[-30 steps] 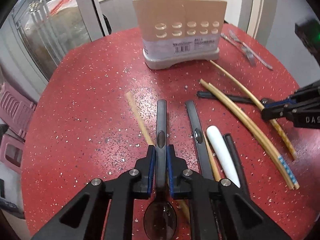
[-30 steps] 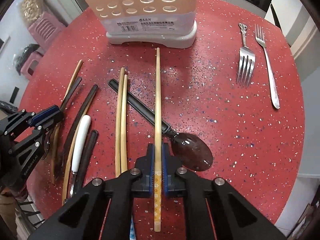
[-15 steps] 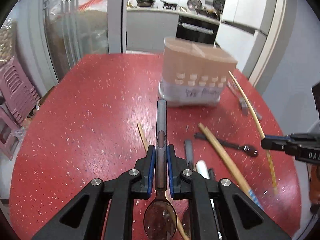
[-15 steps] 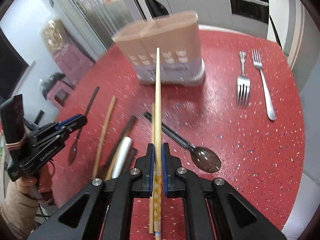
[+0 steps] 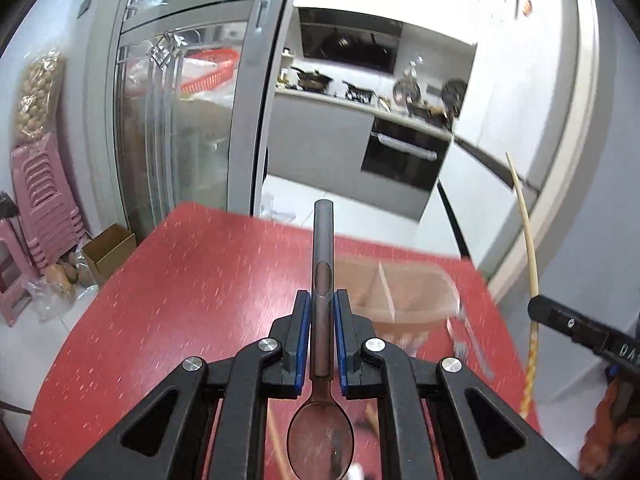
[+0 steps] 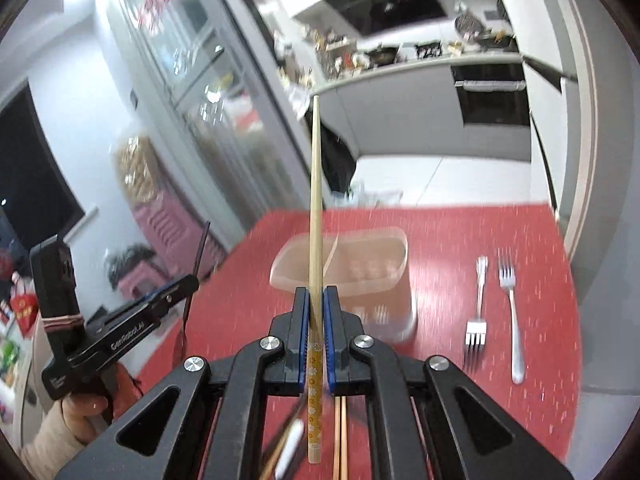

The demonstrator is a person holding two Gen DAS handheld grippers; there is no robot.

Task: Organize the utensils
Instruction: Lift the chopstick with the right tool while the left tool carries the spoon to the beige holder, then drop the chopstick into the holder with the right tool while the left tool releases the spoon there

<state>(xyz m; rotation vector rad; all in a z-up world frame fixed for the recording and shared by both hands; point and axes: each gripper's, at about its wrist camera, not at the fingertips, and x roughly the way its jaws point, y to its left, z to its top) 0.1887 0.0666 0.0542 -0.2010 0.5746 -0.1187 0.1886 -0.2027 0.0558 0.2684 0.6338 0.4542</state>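
**Spoon and chopstick held above the worktop, holder next**

The left tool [image 5: 323, 332] is clamped on the handle of a dark spoon [image 5: 322, 360], bowl end back toward the camera, handle pointing forward. The right tool [image 6: 316, 332] is clamped on a pale chopstick [image 6: 315, 208] near its patterned end, thin tip forward. Both utensils are clear of the red worktop [image 5: 180, 300].

The step in hand looks like the carry to the compartmented utensil holder [image 6: 360, 264], which stands just ahead of and below both tools. Next, each tool would need tipping nose-down over a compartment before letting go. Two forks [image 6: 496, 312] lie right of the right tool; more chopsticks [image 6: 340, 440] lie beneath it.
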